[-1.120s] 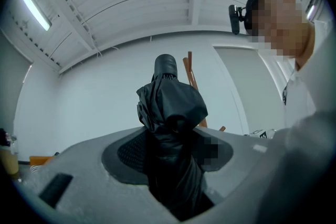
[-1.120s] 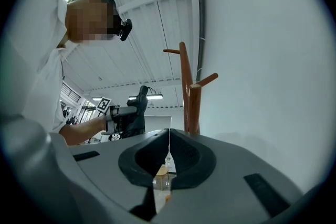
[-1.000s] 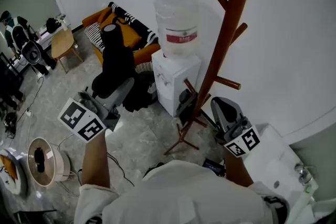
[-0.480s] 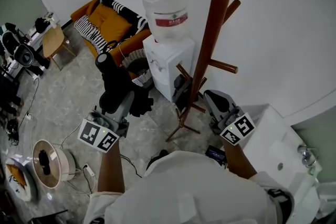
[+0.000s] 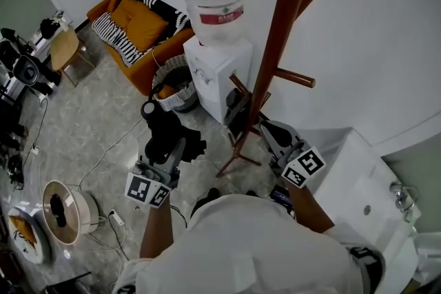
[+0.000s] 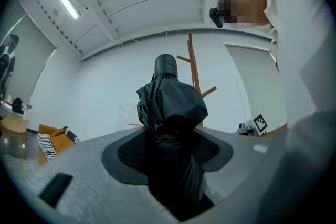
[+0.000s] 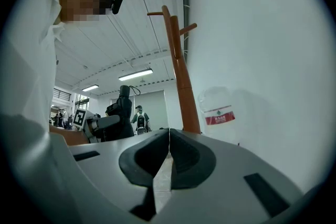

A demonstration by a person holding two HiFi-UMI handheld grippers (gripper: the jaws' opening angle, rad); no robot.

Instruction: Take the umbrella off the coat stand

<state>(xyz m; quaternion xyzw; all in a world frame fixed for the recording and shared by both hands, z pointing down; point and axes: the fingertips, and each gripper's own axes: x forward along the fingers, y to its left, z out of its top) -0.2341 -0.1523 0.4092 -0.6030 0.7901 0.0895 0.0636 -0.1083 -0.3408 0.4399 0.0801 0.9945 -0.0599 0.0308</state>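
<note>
A folded black umbrella (image 5: 160,126) stands upright in my left gripper (image 5: 171,151), which is shut on its lower part, left of the brown wooden coat stand (image 5: 282,31) and apart from it. In the left gripper view the umbrella (image 6: 173,107) fills the gap between the pads of the left gripper (image 6: 173,152), with the coat stand (image 6: 193,71) behind. My right gripper (image 5: 267,131) is close to the stand's foot, shut with nothing in it. In the right gripper view the jaws of the right gripper (image 7: 169,157) meet; the coat stand (image 7: 181,86) rises just ahead and the umbrella (image 7: 122,113) shows at left.
A white water dispenser (image 5: 213,72) stands against the wall beside the stand, a waste basket (image 5: 172,82) left of it. An orange sofa (image 5: 134,24) is farther back. A white cabinet (image 5: 358,189) is at right. A round appliance (image 5: 62,213) and cables lie on the floor at left.
Both grippers have sunk lower. The umbrella has come down with the left gripper, nearer the floor and nearer my body. The right gripper stays shut by the stand.
</note>
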